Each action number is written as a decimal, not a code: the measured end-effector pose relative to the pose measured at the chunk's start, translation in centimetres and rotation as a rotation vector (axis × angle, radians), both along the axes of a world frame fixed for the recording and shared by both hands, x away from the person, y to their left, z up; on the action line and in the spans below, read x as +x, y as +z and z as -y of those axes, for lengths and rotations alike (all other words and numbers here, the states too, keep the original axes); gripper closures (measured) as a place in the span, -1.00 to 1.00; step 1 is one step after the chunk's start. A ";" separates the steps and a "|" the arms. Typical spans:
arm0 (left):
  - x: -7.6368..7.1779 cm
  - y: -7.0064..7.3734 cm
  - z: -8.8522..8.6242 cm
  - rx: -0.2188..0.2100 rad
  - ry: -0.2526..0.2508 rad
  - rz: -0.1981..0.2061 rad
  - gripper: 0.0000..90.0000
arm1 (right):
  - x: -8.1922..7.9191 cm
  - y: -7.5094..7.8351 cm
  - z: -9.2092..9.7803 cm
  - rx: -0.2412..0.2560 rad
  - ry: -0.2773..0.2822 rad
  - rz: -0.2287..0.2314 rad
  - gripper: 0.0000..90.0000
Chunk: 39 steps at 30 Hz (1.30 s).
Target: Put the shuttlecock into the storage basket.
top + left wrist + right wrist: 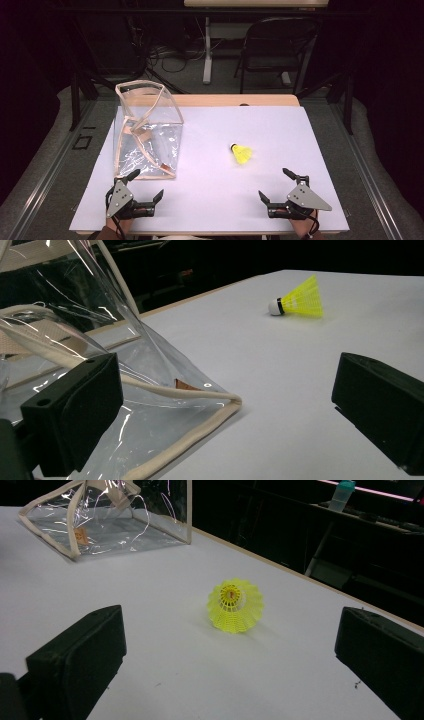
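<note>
Left hand-held gripper [148,186]: held low at the near left corner of the tabletop, jaws spread wide apart and empty, one jaw reaching toward the far edge, the other toward the right edge. Its grey three-cornered plate faces upward; the holding hand [116,224] enters over the near edge. Right hand-held gripper [274,185]: held low at the near right corner of the tabletop, jaws likewise spread wide and empty, one toward the far edge, the other toward the left edge. Its grey plate faces upward, with the hand [303,226] and wrist behind it at the near edge. The two grippers lie well apart, their openings turned inward toward the tabletop's middle.
</note>
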<state>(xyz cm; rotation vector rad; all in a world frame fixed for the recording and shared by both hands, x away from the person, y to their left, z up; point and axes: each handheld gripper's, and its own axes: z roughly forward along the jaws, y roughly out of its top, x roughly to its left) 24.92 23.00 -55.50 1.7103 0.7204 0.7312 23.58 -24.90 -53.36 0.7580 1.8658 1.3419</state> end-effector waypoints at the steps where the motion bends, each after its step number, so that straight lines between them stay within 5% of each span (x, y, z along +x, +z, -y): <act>1: 0.0 0.0 0.0 0.000 0.000 0.000 -1.00 | 0.0 0.0 0.0 -0.003 -0.001 -0.005 -1.00; 39: 0.2 -0.1 0.1 0.013 -0.007 0.000 -1.00 | 4.2 0.5 -1.1 -0.048 -0.010 -0.100 -1.00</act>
